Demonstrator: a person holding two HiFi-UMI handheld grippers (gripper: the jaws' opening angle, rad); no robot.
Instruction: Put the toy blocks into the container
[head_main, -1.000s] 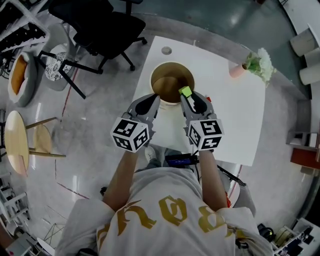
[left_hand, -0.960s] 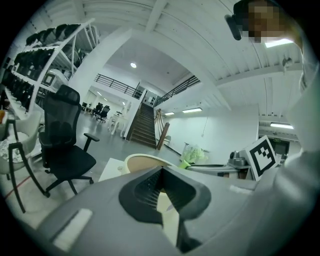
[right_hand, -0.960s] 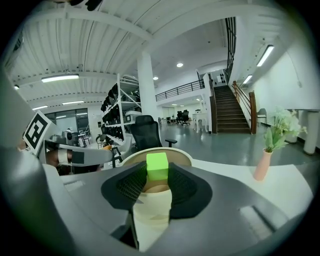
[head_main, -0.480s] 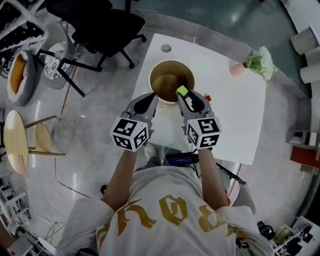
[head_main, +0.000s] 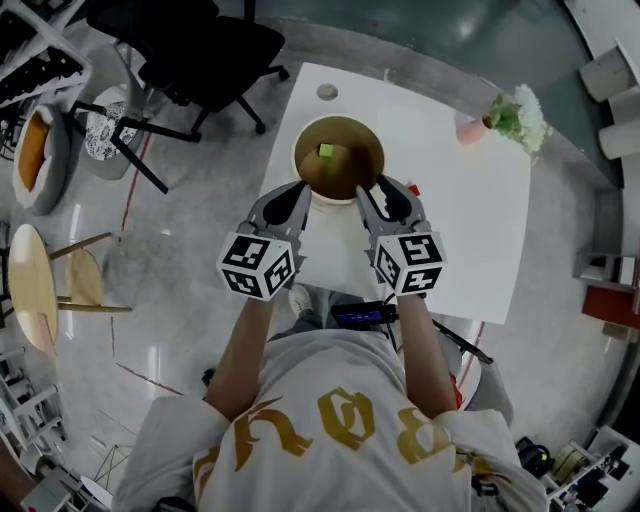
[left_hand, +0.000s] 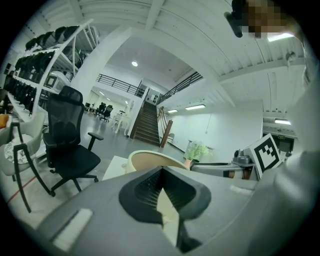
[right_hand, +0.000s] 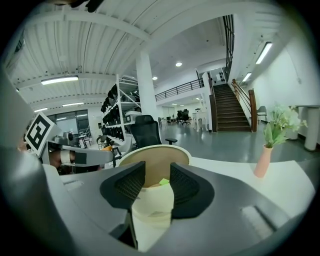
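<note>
Green block (head_main: 325, 151) down in the container (head_main: 352, 133), both claws at its near rim.
At the left of the container's near rim, the left gripper (head_main: 297, 192) points forward and slightly down, jaws closed together on nothing. At the right of that rim, the right gripper (head_main: 375, 188) tilts likewise, jaws partway apart and just opening, nothing between them. One small lime-green block lies on the brown floor of the one round, cream-walled container.

Green block (head_main: 325, 151) now inside the container (head_main: 362, 148).
</note>
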